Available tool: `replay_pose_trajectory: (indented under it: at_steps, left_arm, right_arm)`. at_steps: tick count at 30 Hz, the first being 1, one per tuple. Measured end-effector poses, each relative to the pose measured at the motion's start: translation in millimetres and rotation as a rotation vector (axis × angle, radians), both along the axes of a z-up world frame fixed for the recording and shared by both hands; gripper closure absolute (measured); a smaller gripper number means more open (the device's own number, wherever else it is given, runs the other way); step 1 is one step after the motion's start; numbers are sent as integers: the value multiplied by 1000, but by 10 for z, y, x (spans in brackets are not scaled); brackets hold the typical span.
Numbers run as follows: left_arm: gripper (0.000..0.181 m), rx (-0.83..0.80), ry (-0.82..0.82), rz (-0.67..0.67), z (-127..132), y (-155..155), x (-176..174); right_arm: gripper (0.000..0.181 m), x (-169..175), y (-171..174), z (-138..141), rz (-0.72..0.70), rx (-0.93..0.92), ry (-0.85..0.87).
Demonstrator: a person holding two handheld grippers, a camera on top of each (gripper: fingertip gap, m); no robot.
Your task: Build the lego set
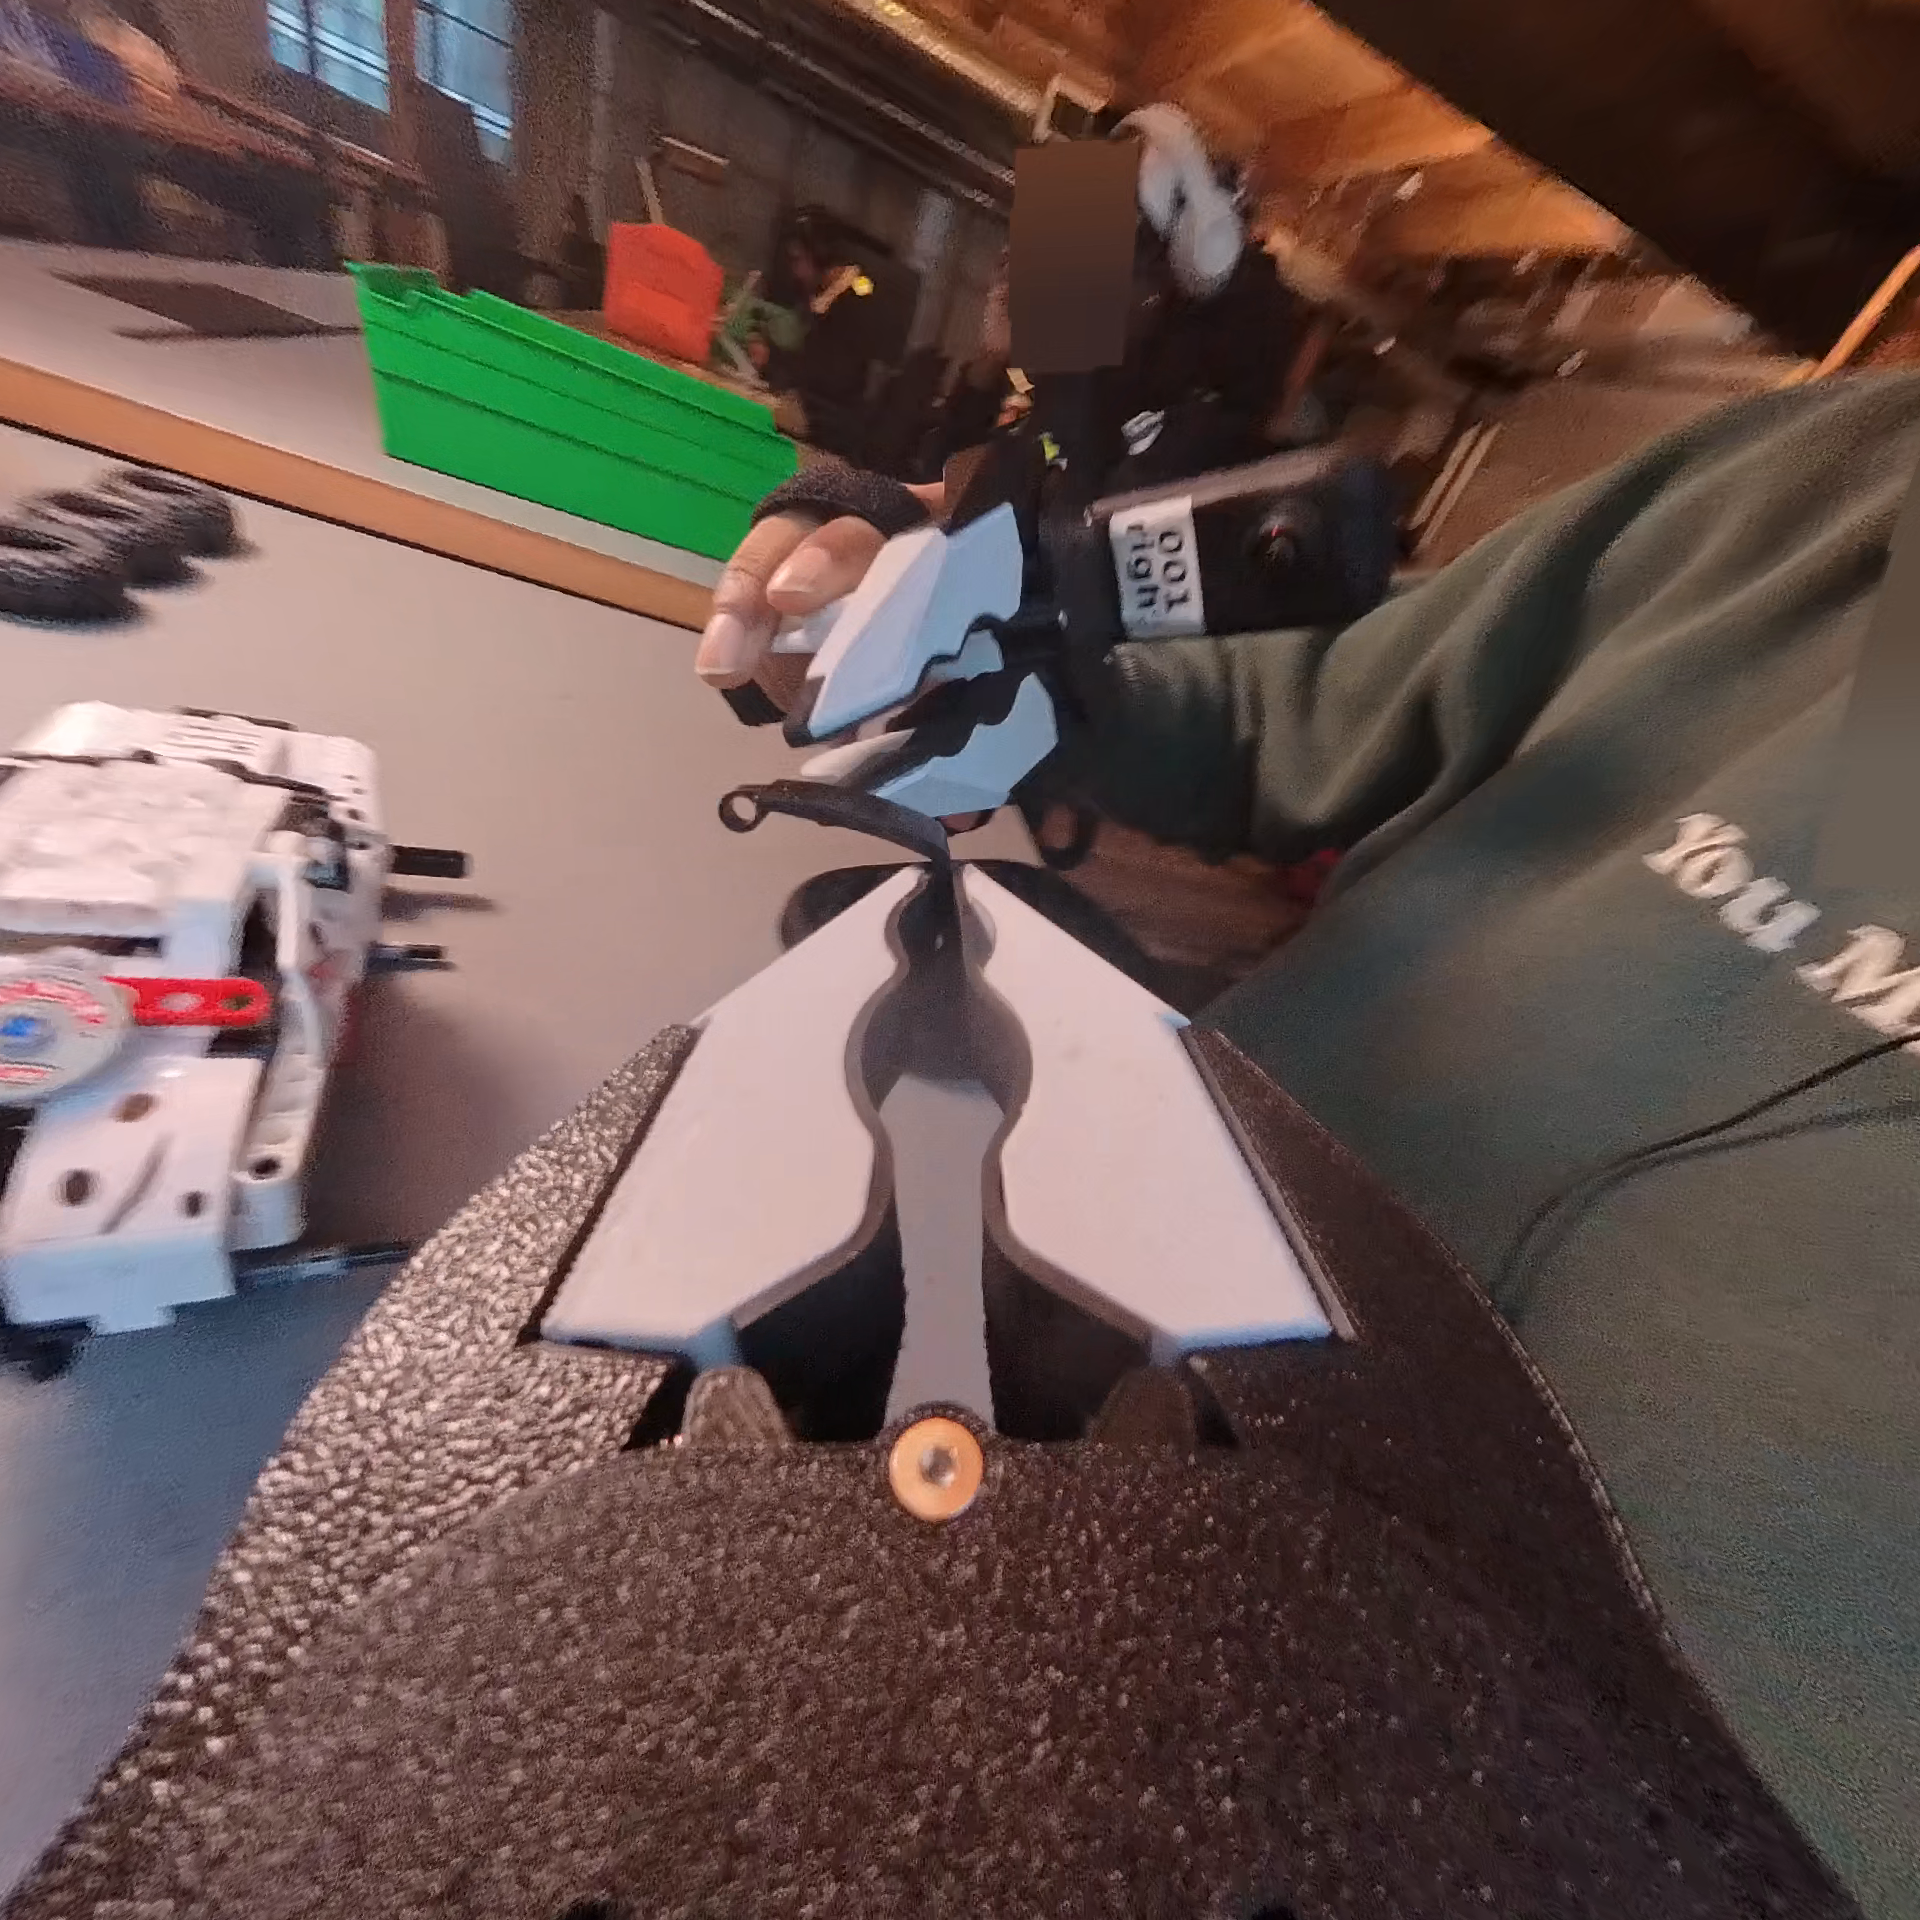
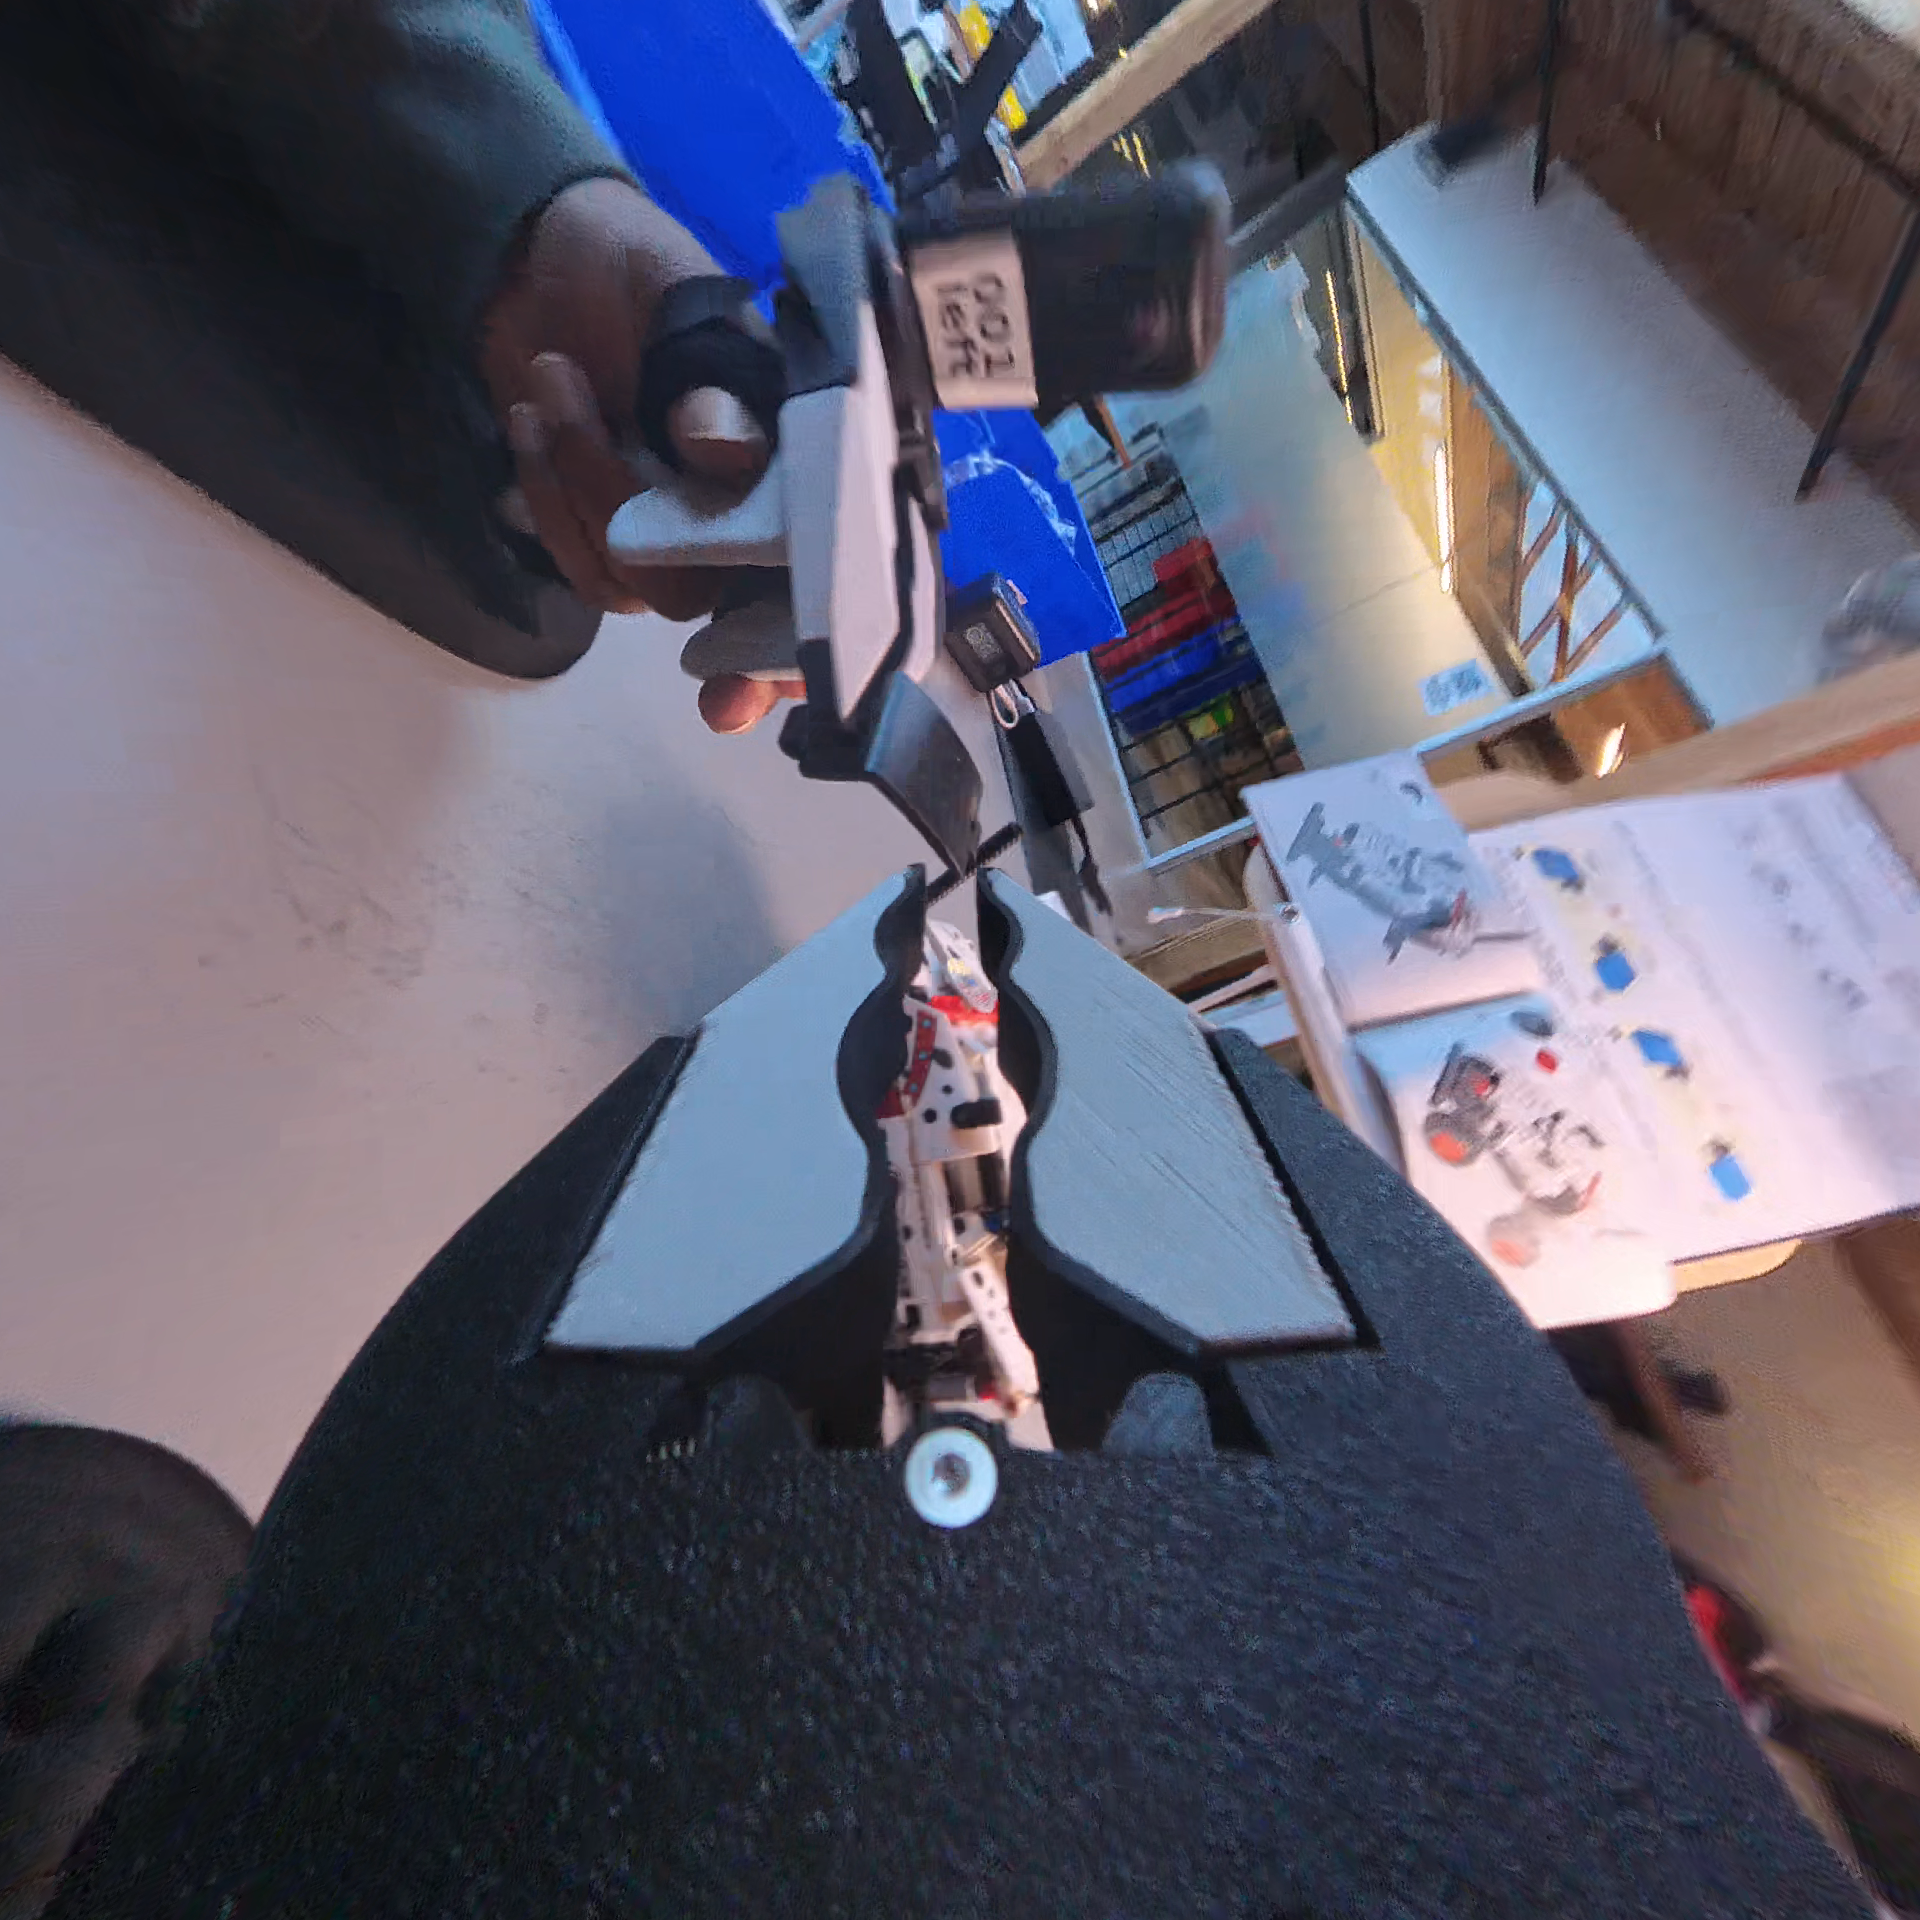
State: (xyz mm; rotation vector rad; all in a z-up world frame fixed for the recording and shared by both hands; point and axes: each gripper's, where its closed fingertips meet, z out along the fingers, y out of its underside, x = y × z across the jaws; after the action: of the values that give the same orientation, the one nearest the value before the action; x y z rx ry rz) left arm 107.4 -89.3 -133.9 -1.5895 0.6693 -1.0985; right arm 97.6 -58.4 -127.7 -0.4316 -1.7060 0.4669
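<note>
My left gripper [image 1: 940, 883] is shut on one end of a thin, curved black lego piece [image 1: 831, 812] with a small ring at its free end, held above the table. My right gripper [image 2: 951, 883] is closed to a narrow gap with the same thin black piece [image 2: 977, 857] between its tips. It also shows in the left wrist view [image 1: 821, 748], just above the piece. The left gripper's tips [image 2: 956, 847] meet mine in the right wrist view. The partly built white lego vehicle [image 1: 156, 987] stands on the table at the left, and also shows between my right fingers [image 2: 951, 1143].
Black tyres [image 1: 114, 540] lie at the far left of the table. A green bin [image 1: 551, 416] and a red box [image 1: 660, 291] stand behind. The open instruction booklet [image 2: 1610, 1039] lies at the right. The person's green sleeve [image 1: 1558, 727] fills the right side. Both grippers' tips are close together, under 4 cm apart.
</note>
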Motion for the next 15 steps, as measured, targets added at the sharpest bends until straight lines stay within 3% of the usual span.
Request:
replay_pose_trajectory:
  at_steps: [3,9,15]
  left_arm:
    - [181,143,229,171,-137,132,-95]
    - [181,344,487,304,-265,241,-114]
    - [181,414,561,314,-315,250,-33]
  right_arm:
    - [150,38,155,-20,-61,-329,-23]
    - [143,23,148,-101,-108,-1004,-98]
    - [138,-143,59,-198,-109,-1262,-168]
